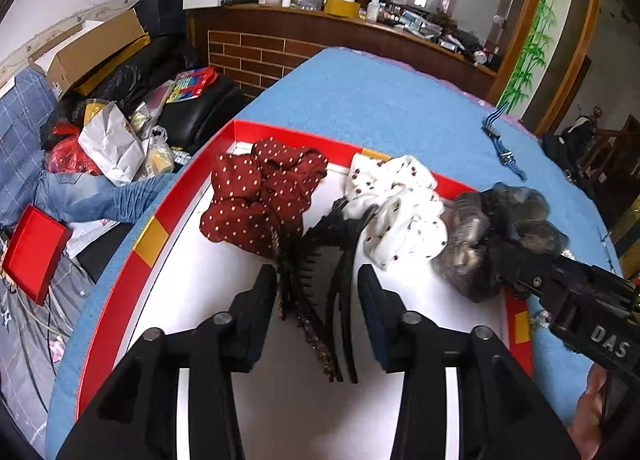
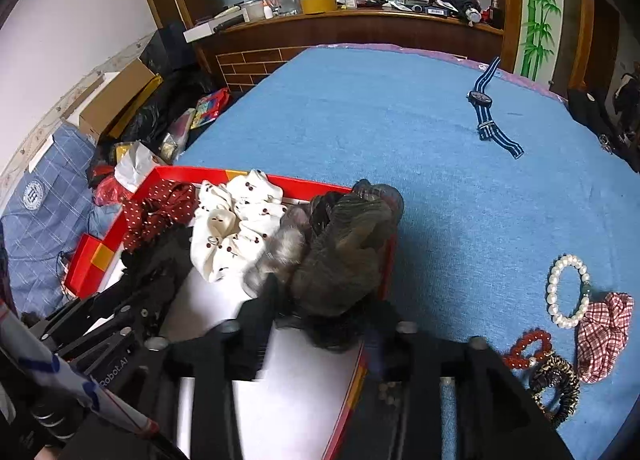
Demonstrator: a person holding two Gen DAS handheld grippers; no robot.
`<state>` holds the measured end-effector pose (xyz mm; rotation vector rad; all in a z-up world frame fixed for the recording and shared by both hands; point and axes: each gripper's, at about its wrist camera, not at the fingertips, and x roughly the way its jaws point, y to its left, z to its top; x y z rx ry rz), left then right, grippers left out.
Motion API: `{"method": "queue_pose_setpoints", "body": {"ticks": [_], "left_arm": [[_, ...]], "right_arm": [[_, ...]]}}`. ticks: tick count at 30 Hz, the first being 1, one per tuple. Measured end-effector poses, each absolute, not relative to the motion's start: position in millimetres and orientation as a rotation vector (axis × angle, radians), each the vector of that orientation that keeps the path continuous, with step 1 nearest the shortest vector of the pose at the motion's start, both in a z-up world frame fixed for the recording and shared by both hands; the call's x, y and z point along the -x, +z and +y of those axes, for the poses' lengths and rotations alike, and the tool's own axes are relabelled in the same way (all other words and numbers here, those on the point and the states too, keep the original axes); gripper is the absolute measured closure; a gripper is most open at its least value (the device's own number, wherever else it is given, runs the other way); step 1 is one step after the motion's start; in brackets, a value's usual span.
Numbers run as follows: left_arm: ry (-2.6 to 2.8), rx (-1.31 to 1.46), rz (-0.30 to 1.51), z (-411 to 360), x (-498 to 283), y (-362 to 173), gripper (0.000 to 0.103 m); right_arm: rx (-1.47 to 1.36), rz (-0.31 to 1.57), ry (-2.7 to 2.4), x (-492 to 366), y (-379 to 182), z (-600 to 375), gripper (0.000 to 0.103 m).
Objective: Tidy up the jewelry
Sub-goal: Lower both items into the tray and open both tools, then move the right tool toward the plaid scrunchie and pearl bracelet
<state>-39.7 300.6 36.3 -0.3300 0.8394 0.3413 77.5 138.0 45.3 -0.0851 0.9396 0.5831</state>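
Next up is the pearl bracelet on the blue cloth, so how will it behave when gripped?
The pearl bracelet is a loop of separate round beads, so it will probably sag and dangle rather than keep its ring shape. The glossy beads may slip between flat pads. It looks light.

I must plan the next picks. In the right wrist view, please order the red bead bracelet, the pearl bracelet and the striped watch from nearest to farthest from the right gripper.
1. Red bead bracelet: just right of the right gripper.
2. Pearl bracelet: beyond it, further right.
3. Striped watch: far across the blue cloth.
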Motion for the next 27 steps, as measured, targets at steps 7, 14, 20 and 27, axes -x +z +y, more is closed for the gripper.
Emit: {"method": "queue_pose_setpoints", "body": {"ticks": [7, 14, 20, 27], "left_arm": [[0.336, 0.329, 0.795, 295, 49, 54, 0.062], [0.301, 0.292, 0.737, 268, 61, 79, 0.057], [0.223, 0.245, 0.75, 226, 63, 79, 0.057], [0.132, 0.161, 0.789, 168, 59, 70, 0.057]], "right_arm": [[0.041, 0.9, 0.597, -69, 65, 123, 0.045], [-0.061, 0.862, 0.594, -50, 86, 78, 0.045], [-0.127, 0.871, 0.558, -33, 81, 33, 0.044], [-0.209, 0.884, 0.476, -24, 70, -31, 0.044]]}}
